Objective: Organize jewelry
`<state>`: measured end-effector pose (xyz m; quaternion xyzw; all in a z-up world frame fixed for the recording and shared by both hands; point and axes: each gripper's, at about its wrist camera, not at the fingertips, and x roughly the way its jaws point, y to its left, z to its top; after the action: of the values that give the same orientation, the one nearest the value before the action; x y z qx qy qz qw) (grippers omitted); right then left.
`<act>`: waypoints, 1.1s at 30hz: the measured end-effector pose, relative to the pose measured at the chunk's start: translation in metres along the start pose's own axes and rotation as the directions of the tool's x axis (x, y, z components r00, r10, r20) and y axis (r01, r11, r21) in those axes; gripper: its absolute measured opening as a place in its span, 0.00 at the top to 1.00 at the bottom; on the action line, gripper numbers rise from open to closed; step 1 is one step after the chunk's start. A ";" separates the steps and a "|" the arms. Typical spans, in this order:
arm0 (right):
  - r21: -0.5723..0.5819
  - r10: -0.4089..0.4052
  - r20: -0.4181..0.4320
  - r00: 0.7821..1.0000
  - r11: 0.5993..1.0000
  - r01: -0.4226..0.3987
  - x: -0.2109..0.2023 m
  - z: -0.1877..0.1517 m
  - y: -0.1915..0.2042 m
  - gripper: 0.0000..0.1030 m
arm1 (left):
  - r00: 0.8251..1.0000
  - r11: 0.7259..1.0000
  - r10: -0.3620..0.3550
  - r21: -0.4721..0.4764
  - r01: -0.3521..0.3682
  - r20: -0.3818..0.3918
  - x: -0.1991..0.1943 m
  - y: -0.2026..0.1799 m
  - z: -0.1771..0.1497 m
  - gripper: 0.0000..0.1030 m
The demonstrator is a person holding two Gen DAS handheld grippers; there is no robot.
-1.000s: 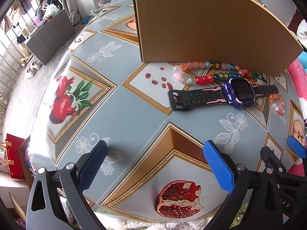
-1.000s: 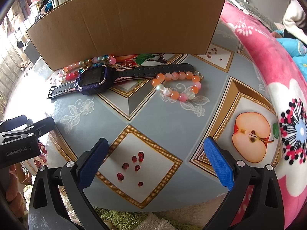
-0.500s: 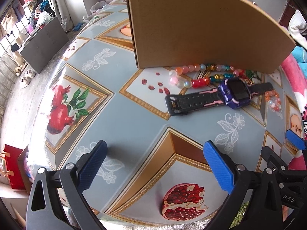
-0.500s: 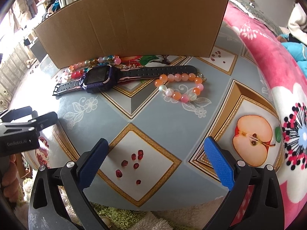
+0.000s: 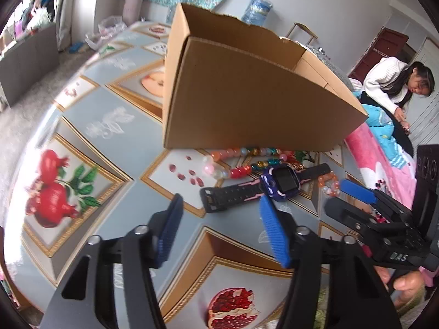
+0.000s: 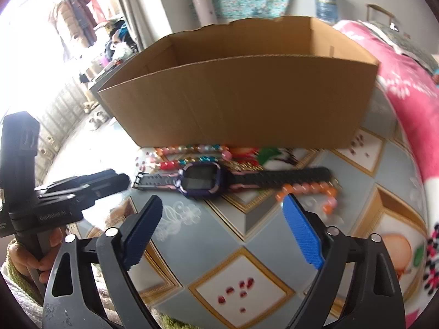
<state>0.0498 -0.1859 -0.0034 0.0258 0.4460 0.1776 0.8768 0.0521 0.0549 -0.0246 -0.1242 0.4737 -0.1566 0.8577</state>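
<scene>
A purple watch (image 5: pixel 279 185) with a black and pink strap lies flat on the table in front of an open cardboard box (image 5: pixel 255 104). A multicoloured bead string (image 5: pixel 247 161) lies between watch and box. An orange and pink bead bracelet (image 6: pixel 318 193) lies by the strap's right end. My left gripper (image 5: pixel 222 224) is open and empty, just short of the strap's left end. My right gripper (image 6: pixel 222 227) is open and empty, just short of the watch (image 6: pixel 201 182). The box (image 6: pixel 247 101) looks empty from here.
The table (image 5: pixel 90 170) has a fruit-patterned cloth. A pink blanket (image 6: pixel 406 96) lies at the right. A person in white (image 5: pixel 392 82) sits at the far right. A grey cabinet (image 5: pixel 24 60) stands off the table's left side.
Both grippers have moved forward toward the watch and tilted up, so the box's open top now shows. Both stay open and empty. The jewelry has not moved.
</scene>
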 end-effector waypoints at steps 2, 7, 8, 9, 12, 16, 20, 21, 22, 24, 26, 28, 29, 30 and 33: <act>-0.032 0.005 -0.001 1.000 0.999 -0.005 0.008 0.007 0.009 0.37 | 1.000 1.000 -0.019 -0.014 0.019 -0.023 0.008 0.001 0.001 0.60; -0.022 0.028 -0.043 0.999 0.999 -0.029 0.034 0.020 0.010 0.53 | 0.998 0.997 -0.040 -0.067 0.036 -0.051 0.018 0.009 0.000 0.61; -0.015 0.032 -0.052 0.998 0.999 -0.033 0.037 0.020 0.009 0.54 | 0.997 0.996 -0.051 -0.074 0.047 -0.050 0.018 0.011 -0.001 0.61; -0.012 0.036 -0.063 0.997 0.999 -0.037 0.040 0.019 0.012 0.58 | 0.997 0.995 -0.059 -0.079 0.055 -0.049 0.018 0.011 0.000 0.61; -0.009 0.046 -0.080 0.996 0.999 -0.046 0.046 0.016 0.014 0.59 | 0.996 0.994 -0.079 -0.079 0.075 -0.051 0.021 0.012 0.002 0.62; -0.004 0.056 -0.080 0.995 0.998 -0.056 0.048 0.016 0.013 0.59 | 0.991 0.989 -0.125 -0.088 0.120 -0.054 0.025 0.011 0.003 0.62; 0.017 0.071 -0.077 0.995 0.997 -0.070 0.049 0.013 0.007 0.59 | 0.967 0.956 -0.253 -0.163 0.243 -0.041 0.026 0.016 0.001 0.62; 0.014 0.068 -0.077 0.995 0.998 -0.067 0.048 0.012 0.007 0.59 | 0.962 0.949 -0.271 -0.177 0.260 -0.037 0.025 0.017 -0.001 0.62; 0.011 0.065 -0.076 0.995 0.998 -0.064 0.043 0.011 0.005 0.59 | 0.958 0.943 -0.285 -0.190 0.273 -0.037 0.025 0.018 -0.002 0.62; 0.012 0.061 -0.074 0.995 0.998 -0.061 0.041 0.010 0.003 0.59 | 0.955 0.936 -0.294 -0.217 0.278 -0.045 0.028 0.019 -0.005 0.62; 0.015 0.064 -0.071 0.995 0.998 -0.063 0.041 0.009 0.002 0.59 | 0.949 0.925 -0.311 -0.242 0.292 -0.045 0.031 0.019 -0.007 0.62; 0.017 0.070 -0.071 0.995 0.997 -0.069 0.040 0.009 0.001 0.59 | 0.946 0.922 -0.321 -0.240 0.304 -0.037 0.034 0.015 -0.007 0.63; 0.019 0.072 -0.071 0.995 0.997 -0.071 0.039 0.008 0.000 0.59 | 0.948 0.926 -0.315 -0.231 0.300 -0.033 0.035 0.012 -0.006 0.63; 0.021 0.074 -0.071 0.995 0.997 -0.073 0.038 0.008 -0.001 0.59 | 0.950 0.928 -0.311 -0.227 0.297 -0.029 0.036 0.011 -0.004 0.63; 0.021 0.072 -0.071 0.995 0.997 -0.071 0.039 0.007 -0.001 0.59 | 0.956 0.933 -0.293 -0.226 0.282 -0.016 0.036 0.012 0.001 0.64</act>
<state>0.0766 -0.1727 -0.0295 0.0434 0.4775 0.2055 0.8532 0.0729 0.0517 -0.0565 -0.2828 0.4859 -0.2295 0.7945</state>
